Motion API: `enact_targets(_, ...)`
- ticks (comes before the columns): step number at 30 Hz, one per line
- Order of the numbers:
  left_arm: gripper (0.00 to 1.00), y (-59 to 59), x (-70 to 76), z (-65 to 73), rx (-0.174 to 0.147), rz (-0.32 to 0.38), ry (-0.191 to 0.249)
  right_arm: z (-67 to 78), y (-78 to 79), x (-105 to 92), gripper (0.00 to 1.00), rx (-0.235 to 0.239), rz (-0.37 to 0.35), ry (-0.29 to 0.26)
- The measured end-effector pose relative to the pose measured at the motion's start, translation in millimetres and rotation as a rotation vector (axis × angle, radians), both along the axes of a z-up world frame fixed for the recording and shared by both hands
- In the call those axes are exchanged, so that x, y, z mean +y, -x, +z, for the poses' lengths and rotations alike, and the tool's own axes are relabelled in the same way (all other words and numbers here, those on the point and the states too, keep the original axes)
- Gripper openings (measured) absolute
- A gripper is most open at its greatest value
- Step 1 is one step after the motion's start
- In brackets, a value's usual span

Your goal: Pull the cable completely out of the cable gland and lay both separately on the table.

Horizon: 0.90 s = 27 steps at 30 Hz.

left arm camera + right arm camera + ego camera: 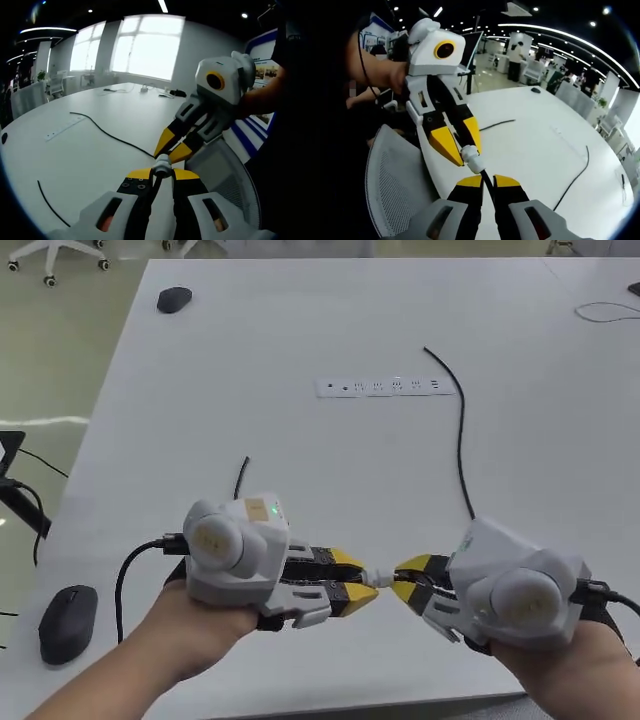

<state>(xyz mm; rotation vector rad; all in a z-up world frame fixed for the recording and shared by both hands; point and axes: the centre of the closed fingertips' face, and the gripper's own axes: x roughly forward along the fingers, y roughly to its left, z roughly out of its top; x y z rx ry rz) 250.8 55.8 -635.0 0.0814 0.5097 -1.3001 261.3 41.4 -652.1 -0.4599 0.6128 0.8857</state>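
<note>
Over the near edge of the surface (300, 330), left gripper (366, 579) jaws pinch the cable gland (381, 580), right gripper (403, 581) jaws the cable (487, 181); pulling straight apart seems next.

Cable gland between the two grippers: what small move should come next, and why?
Probably draw the right gripper straight back. It seems shut on the cable, which enters the cable gland pinched by the left gripper, so both are joined.
</note>
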Motion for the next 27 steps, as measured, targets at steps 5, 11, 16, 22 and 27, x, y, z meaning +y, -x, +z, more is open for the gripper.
enact_targets(5,0.14,-2.9,-1.9,0.8,-0.014,0.000,-0.001,-0.9,-2.8,-4.6,0.02,0.006,-0.017,-0.014)
enact_targets(11,0.14,-4.8,0.4,2.1,-0.012,0.010,0.006,-4.8,-6.5,-17.9,0.02,0.038,-0.076,-0.049)
enact_targets(16,0.14,-5.5,2.4,3.7,-0.008,0.017,0.011,-12.2,-8.1,-31.5,0.01,0.062,-0.139,-0.070)
enact_targets(22,0.14,-6.1,4.3,6.3,-0.005,0.032,0.023,-25.1,-15.0,-58.5,0.01,0.104,-0.274,-0.113)
enact_targets(27,0.14,-5.9,4.2,7.3,-0.001,0.039,0.030,-39.5,-13.9,-74.0,0.01,0.140,-0.352,-0.126)
